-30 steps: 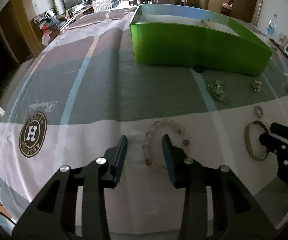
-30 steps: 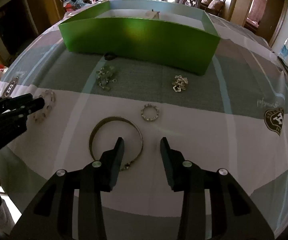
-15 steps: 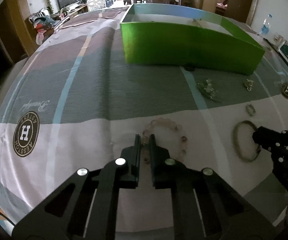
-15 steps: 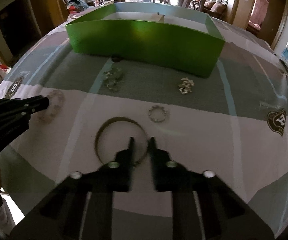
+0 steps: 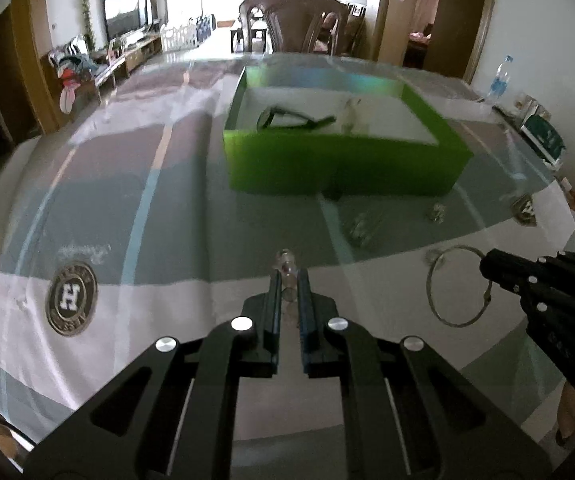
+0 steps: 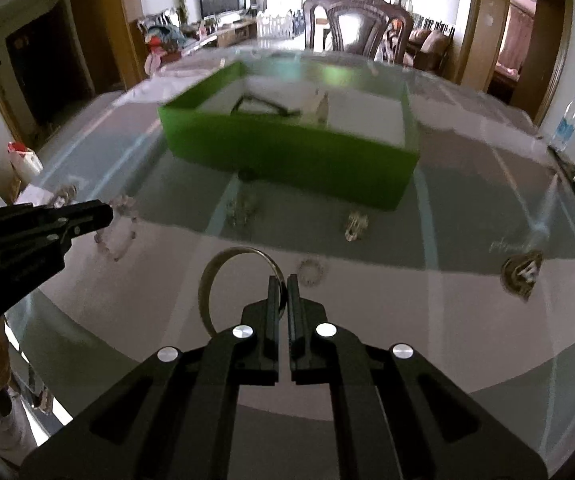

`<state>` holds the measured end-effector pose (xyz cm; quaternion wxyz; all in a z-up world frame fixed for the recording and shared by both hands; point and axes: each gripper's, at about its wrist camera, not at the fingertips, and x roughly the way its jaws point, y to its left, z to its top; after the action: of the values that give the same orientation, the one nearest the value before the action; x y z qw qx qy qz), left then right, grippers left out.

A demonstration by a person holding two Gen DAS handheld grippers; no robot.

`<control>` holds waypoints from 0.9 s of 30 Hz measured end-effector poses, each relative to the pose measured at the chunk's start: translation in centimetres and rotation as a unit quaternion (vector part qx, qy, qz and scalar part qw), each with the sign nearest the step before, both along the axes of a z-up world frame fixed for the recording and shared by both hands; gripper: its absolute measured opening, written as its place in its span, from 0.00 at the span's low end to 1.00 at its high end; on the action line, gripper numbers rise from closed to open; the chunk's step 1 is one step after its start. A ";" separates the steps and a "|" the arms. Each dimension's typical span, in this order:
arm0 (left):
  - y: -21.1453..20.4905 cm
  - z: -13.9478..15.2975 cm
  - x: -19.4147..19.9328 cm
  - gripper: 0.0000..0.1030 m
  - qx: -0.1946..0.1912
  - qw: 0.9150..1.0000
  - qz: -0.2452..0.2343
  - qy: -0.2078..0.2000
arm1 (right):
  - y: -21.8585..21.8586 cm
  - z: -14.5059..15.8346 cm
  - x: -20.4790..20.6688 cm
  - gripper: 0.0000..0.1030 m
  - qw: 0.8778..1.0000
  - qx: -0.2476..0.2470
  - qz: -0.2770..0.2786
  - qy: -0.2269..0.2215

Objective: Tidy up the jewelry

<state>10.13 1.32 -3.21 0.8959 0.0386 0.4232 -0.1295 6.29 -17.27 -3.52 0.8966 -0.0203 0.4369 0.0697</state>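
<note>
Nearest in my left wrist view: left hand-held gripper [image 5: 287, 280], jaws closed on a beaded bracelet [image 5: 285, 261] of pale translucent beads; a few beads show between and past the tips, the rest hangs hidden behind the fingers. Nearest in my right wrist view: right hand-held gripper [image 6: 281, 286], jaws closed on the rim of a thin metal bangle [image 6: 227, 272], the loop standing out to the left of the tips. I judge both pieces pinched by one edge so they can be carried and dropped cleanly. Next out, on the striped cloth of the bench [image 6: 407, 300]: a small sparkly ring [image 6: 310, 271], a metal cluster piece [image 6: 356, 226], a second cluster [image 6: 242, 209], all blurred, so type uncertain. A small dark item [image 6: 247, 175] sits at the foot of the box, unidentifiable. Beyond: open green box [image 6: 287, 152], white inside, I take it as the destination; it holds a dark corded piece [image 6: 265, 106] and a pale item [image 6: 321, 110], both smeared. Farthest: wooden chair [image 6: 357, 24].
</note>
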 end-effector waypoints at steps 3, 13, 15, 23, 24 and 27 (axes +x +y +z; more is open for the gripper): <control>-0.3 1.1 -0.2 0.08 0.000 1.000 -0.006 -0.011 | -0.1 0.4 0.4 0.04 1.000 -0.009 -0.002 -0.002; -0.5 1.3 -0.3 0.08 -0.004 1.000 -0.009 -0.014 | -0.6 -1.4 1.3 0.05 1.000 0.002 -0.007 0.024; -0.4 1.6 -0.3 0.08 -0.007 1.000 -0.009 -0.018 | -0.9 -0.9 1.3 0.05 1.000 0.007 -0.011 0.016; -0.3 1.2 -0.4 0.08 -0.007 1.000 -0.006 -0.014 | -1.1 -1.4 1.2 0.05 1.000 0.004 -0.012 0.021; -0.3 1.0 -0.4 0.08 -0.007 1.000 -0.006 -0.012 | -1.2 -1.7 1.3 0.05 1.000 0.005 -0.014 0.025; -0.2 0.4 -0.3 0.08 -0.005 1.000 -0.006 -0.006 | -1.4 -2.3 1.5 0.05 0.999 0.005 -0.019 0.031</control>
<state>9.87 1.08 -2.78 0.8977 0.0373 0.4173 -0.1363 7.78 -18.69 -5.80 0.8838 -0.0056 0.4645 0.0551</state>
